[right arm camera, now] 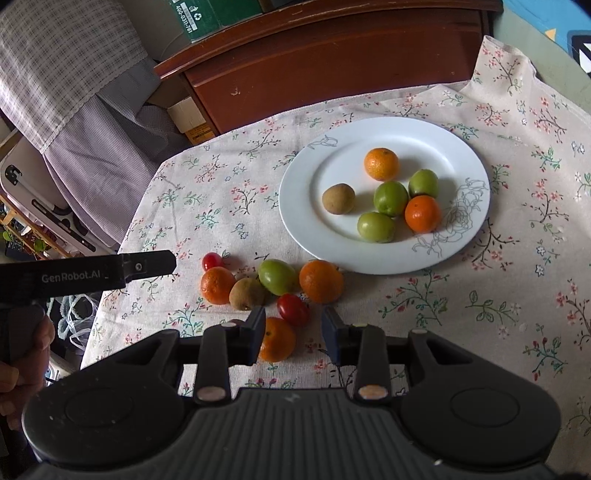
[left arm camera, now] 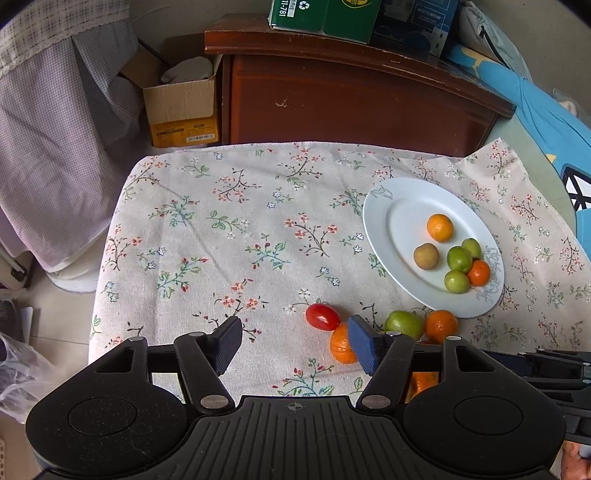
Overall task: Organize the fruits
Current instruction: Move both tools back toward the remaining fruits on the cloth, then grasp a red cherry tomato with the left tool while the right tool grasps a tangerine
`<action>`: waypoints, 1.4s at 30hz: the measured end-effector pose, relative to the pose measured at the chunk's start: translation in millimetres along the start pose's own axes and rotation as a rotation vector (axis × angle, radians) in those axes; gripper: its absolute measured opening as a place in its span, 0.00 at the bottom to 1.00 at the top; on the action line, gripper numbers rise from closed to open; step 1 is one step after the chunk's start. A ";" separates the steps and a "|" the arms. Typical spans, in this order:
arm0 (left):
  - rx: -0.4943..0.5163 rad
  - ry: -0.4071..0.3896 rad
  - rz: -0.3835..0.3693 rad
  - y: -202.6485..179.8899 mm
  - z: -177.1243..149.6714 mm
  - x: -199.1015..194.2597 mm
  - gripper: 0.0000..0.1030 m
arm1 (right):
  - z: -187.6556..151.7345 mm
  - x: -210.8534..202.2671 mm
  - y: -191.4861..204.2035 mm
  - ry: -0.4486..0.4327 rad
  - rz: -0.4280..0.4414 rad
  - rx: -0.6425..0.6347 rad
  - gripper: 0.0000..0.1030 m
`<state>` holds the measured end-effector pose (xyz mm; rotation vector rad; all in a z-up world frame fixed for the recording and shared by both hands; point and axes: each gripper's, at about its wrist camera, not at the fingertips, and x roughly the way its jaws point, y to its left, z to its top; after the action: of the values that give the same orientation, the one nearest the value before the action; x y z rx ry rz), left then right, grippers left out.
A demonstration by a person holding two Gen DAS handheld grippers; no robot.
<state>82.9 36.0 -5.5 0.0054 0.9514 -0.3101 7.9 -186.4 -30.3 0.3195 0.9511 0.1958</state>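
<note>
A white plate (right arm camera: 295,206) on the floral cloth holds two oranges, three green fruits and a brown one. In front of it lie loose fruits: a green fruit (right arm camera: 277,276), a brown fruit (right arm camera: 246,293), oranges (right arm camera: 320,281) and two red tomatoes. My right gripper (right arm camera: 294,332) is open over one orange (right arm camera: 277,339), which sits by its left finger, apart from the right one; a tomato (right arm camera: 293,309) lies just ahead. My left gripper (left arm camera: 295,343) is open and empty, with a red tomato (left arm camera: 322,316) just beyond its tips and an orange (left arm camera: 341,349) beside its right finger.
A dark wooden cabinet (left arm camera: 351,99) stands behind the table with green boxes (left arm camera: 325,14) on top. A cardboard box (left arm camera: 181,107) and draped checked cloth (left arm camera: 55,147) are at the left. The plate (left arm camera: 380,206) lies to the right of the left gripper. A hand (right arm camera: 22,350) holds the left gripper.
</note>
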 end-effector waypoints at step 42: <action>-0.193 0.104 -0.078 -3.2 13.2 60.9 0.55 | -17.6 21.6 14.1 0.064 0.016 -0.055 0.31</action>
<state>125.5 15.4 -46.2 -0.1941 1.0836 -0.2915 5.3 -163.5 -51.3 0.2715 1.0046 0.2473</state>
